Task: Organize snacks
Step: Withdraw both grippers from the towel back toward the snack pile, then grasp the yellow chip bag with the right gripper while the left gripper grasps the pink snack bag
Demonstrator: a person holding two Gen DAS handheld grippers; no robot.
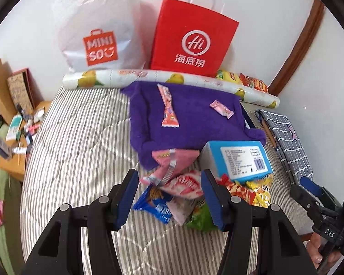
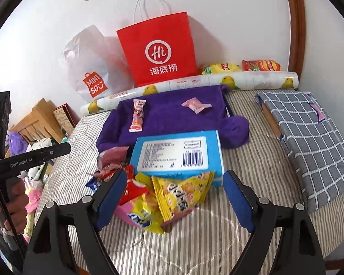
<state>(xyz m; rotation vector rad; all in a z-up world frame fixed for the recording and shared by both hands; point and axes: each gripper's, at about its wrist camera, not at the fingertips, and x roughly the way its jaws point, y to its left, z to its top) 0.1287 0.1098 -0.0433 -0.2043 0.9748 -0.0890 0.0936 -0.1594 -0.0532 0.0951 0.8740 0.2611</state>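
A pile of snack packets (image 1: 183,190) lies on the striped bed, beside a blue box (image 1: 238,158). In the right wrist view the pile (image 2: 162,197) sits in front of the blue box (image 2: 178,155). A purple cloth (image 1: 188,114) behind them carries a long pink packet (image 1: 169,107) and a small pink candy (image 1: 221,108); both show in the right wrist view, the packet (image 2: 137,115) and the candy (image 2: 196,105). My left gripper (image 1: 168,197) is open above the pile's left part. My right gripper (image 2: 175,202) is open above the yellow packets. Neither holds anything.
A red paper bag (image 1: 192,36) and a white Miniso bag (image 1: 98,34) stand against the wall behind a fruit-print roll (image 1: 149,78). Two chip bags (image 2: 240,66) lie at the far right. A grey checked folder (image 2: 309,142) lies on the right. A cluttered wooden table (image 1: 18,133) stands left.
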